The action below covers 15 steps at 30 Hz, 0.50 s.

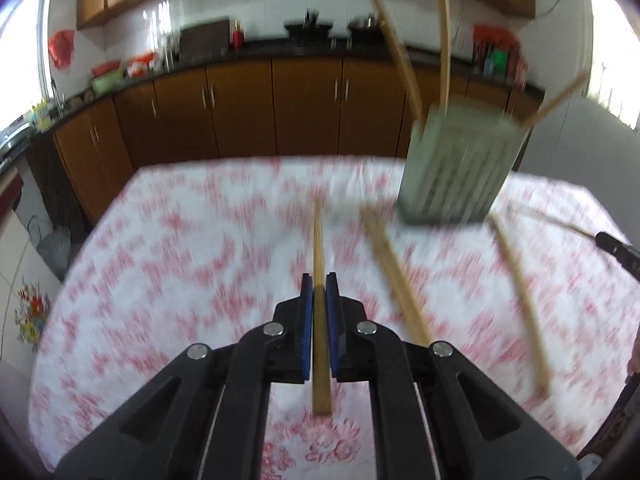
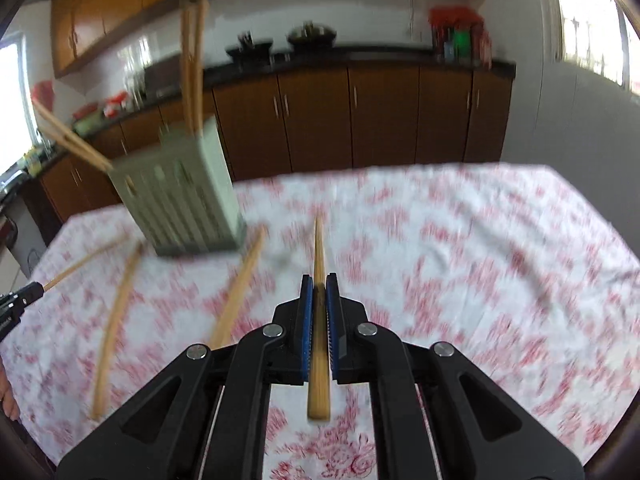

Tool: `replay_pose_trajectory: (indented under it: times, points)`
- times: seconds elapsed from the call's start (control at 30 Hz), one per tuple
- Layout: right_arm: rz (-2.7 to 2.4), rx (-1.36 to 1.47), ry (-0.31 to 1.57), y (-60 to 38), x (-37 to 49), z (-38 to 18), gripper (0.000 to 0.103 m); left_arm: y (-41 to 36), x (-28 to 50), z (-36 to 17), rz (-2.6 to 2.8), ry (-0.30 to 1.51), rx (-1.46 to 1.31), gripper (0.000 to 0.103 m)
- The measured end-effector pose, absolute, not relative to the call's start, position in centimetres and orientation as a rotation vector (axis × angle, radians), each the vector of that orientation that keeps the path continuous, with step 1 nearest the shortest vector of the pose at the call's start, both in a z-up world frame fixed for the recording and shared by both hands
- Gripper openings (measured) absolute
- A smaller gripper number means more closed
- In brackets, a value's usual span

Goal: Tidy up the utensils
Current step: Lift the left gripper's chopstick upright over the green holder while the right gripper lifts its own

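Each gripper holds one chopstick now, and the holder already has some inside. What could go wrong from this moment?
1. The left gripper and right gripper each pinch a thin chopstick lengthwise; it might slide out when tilted.
2. The green holder already has chopsticks leaning outward, so a new one may knock them, or tip the holder.
3. Loose chopsticks lie on the tablecloth near the holder; a lowered gripper might push them.

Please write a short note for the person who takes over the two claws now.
Left claw: shut on one chopstick.
Right claw: shut on another chopstick.
Green slotted holder stands on the floral tablecloth; several chopsticks lean in it already.
Left to do: put both held chopsticks in, then the two loose chopsticks lying near the holder.
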State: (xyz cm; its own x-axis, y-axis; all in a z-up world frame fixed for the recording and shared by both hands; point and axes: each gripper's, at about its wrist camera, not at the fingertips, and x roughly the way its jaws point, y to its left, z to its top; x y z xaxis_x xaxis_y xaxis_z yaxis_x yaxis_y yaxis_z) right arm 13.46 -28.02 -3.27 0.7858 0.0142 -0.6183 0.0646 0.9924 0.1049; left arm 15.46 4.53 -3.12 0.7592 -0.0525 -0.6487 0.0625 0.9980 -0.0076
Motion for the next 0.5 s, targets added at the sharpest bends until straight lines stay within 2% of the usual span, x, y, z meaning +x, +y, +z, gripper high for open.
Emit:
replay_pose_trajectory:
  times: [0.13, 0.5]
  points:
    - [-0.014, 0.122, 0.591, -28.1, 13.1, -0.5, 0.008, 4.7, 15.6, 0.7, -0.066, 0.624, -0.027, 0.008]
    - [0.024, 0.13, 0.478, -27.9, 13.0, 3.7, 0.008, 5.2, 15.5, 4.8, -0.11, 0.54, -0.042, 0.008]
